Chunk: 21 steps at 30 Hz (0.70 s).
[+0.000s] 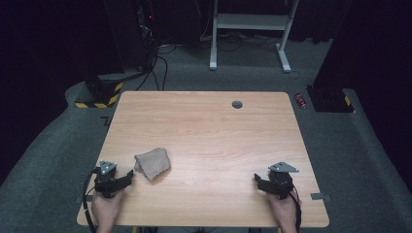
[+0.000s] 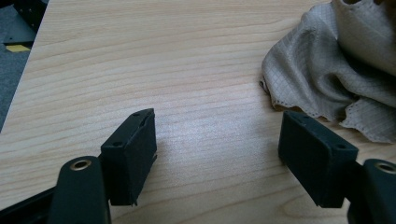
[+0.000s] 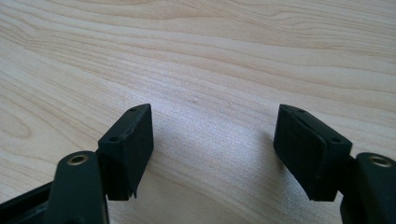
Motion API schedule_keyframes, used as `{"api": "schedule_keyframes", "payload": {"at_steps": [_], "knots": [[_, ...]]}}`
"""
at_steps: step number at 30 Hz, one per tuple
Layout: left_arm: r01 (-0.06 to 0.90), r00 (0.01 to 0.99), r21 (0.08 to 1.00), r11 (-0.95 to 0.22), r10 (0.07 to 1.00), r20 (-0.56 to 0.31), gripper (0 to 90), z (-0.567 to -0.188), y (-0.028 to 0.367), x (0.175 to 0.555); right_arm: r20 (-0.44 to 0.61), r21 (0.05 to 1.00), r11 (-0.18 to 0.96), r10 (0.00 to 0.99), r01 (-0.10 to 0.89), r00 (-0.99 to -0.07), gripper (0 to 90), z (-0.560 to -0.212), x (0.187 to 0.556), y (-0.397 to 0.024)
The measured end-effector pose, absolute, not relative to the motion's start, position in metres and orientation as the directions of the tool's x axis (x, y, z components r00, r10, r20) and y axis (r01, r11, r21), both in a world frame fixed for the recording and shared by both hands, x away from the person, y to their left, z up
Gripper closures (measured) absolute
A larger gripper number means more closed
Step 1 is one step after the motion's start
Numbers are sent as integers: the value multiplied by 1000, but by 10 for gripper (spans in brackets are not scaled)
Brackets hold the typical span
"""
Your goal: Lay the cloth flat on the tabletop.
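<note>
Crumpled beige cloth lay on the wooden table, near the front-left part, bunched in a loose heap with a scalloped edge visible in the left gripper view. Left gripper sat just beside the cloth, to its left, jaws spread wide, nothing between them; its one jaw stood close to the cloth's hem, contact unclear. Right gripper rested well apart from the cloth, near the front-right of the table, jaws also wide apart and holding nothing, bare wood between them. Each gripper was held in a hand at the near table edge. A small grey round cap sat in the far part of the tabletop.
</note>
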<state>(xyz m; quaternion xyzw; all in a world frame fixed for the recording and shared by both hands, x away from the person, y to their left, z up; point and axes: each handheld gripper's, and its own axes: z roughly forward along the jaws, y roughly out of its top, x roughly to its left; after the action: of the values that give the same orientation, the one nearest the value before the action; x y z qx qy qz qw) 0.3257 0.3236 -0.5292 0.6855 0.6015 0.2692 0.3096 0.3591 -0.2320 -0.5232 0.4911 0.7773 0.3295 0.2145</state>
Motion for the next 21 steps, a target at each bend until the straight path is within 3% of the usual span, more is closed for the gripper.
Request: {"api": "schedule_keyframes", "payload": {"at_steps": [14, 21], "knots": [[660, 140, 745, -93, 990, 0, 266, -529, 323, 326, -11, 719, 296, 910, 629, -415, 235, -524, 360, -232], [662, 169, 744, -91, 985, -30, 205, -529, 326, 327, -10, 718, 294, 910, 630, -414, 234, -524, 360, -232]]}}
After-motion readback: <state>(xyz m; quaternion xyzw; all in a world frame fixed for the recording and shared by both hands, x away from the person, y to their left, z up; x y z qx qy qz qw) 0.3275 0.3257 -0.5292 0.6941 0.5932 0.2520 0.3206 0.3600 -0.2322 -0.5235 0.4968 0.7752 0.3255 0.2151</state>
